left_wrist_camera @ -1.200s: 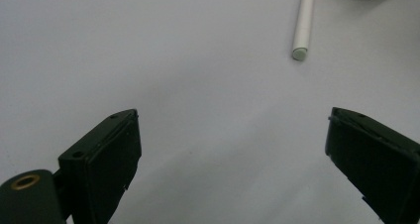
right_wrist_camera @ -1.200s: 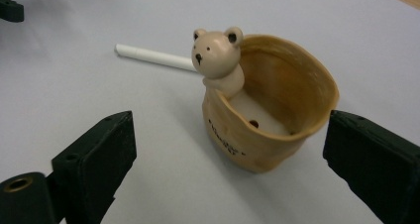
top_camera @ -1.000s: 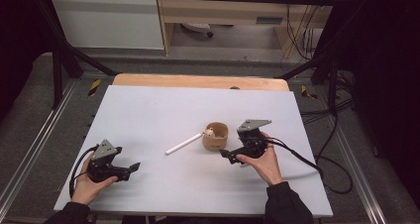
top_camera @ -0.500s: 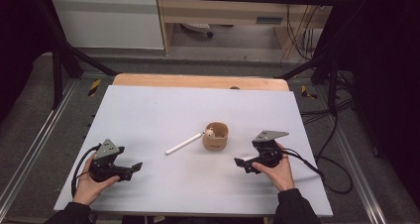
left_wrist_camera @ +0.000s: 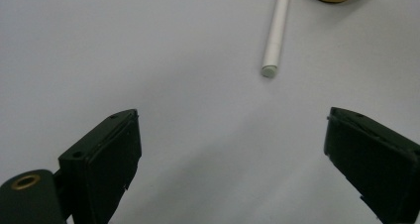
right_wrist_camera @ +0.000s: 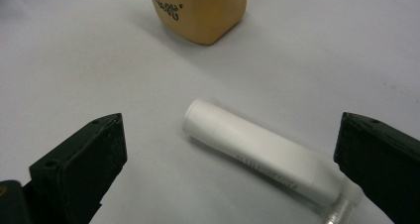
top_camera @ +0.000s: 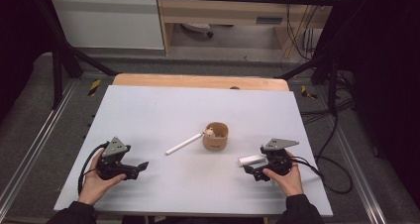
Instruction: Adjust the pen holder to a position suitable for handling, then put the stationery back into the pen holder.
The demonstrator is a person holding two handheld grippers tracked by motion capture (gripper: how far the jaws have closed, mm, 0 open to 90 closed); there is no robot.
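White tube (right_wrist_camera: 262, 152) lies between the right claw's (right_wrist_camera: 230, 169) spread jaws.

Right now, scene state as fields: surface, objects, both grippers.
surface: white table top
cup: tan cup, upright, mid-table
stick: thin white stick, lying flat left of the cup
tube: white tube, lying flat between the right jaws, untouched
left gripper: open, empty, near the table's left edge
right gripper: open, beside the tube
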